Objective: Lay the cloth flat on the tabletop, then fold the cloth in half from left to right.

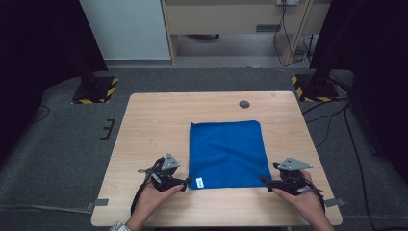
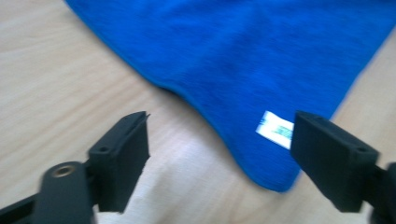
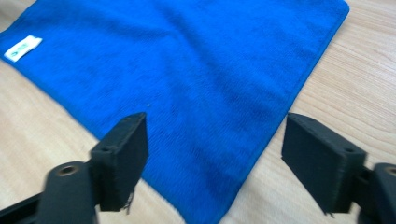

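A blue cloth (image 1: 226, 151) lies flat on the wooden table (image 1: 154, 120), with a small white label (image 1: 200, 182) at its near left corner. My left gripper (image 1: 186, 182) sits at that corner, open; in the left gripper view the corner (image 2: 275, 179) and the label (image 2: 275, 129) lie between the spread jaws, untouched. My right gripper (image 1: 263, 181) is at the cloth's near right corner, also open; in the right gripper view the cloth (image 3: 196, 79) spreads ahead and its corner (image 3: 205, 210) lies between the jaws. A hand holds each gripper.
A small dark round mark (image 1: 244, 104) sits near the table's far edge. Beyond the table are grey carpet, two stand bases with yellow-black tape (image 1: 96, 89) (image 1: 312, 86), and trailing cables (image 1: 332, 120) at the right.
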A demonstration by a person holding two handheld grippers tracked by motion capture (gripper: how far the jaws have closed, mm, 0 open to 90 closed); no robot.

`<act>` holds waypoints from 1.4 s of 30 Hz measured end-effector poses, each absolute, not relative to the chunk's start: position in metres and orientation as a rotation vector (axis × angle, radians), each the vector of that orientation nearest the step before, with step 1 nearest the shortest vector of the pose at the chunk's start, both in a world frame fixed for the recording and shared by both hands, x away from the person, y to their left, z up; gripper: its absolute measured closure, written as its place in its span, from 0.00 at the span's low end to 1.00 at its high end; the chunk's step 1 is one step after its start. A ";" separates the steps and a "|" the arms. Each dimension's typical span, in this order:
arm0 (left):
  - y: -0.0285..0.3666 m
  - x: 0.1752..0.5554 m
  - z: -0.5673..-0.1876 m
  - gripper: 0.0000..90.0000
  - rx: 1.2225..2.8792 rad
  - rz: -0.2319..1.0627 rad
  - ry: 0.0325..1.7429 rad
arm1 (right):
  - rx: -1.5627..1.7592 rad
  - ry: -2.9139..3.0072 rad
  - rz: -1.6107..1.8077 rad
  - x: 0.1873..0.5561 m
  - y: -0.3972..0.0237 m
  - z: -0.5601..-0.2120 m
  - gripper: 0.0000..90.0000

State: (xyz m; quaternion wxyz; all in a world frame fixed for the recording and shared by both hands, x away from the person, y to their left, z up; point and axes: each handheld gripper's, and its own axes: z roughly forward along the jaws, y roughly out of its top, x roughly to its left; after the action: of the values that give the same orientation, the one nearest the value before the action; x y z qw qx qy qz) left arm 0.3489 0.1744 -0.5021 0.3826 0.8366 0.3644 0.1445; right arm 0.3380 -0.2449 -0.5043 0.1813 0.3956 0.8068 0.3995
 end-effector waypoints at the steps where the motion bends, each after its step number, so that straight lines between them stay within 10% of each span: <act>1: 0.176 0.351 -0.503 0.16 2.128 0.379 0.938 | 1.121 2.272 1.134 0.340 -0.244 -0.505 0.21; 27: 0.194 0.365 -0.508 0.07 2.093 0.418 0.998 | 1.086 2.285 1.154 0.366 -0.213 -0.502 0.11; 42: 0.202 0.370 -0.509 0.07 2.073 0.525 1.025 | 0.948 2.442 1.209 0.379 -0.125 -0.492 0.15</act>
State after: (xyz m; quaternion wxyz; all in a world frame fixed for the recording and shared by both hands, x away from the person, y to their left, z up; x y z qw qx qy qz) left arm 0.3699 0.2024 -0.5086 0.3758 0.8101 0.4005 0.2052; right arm 0.3787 -0.1246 -0.4923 0.1280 0.3258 0.8395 0.4157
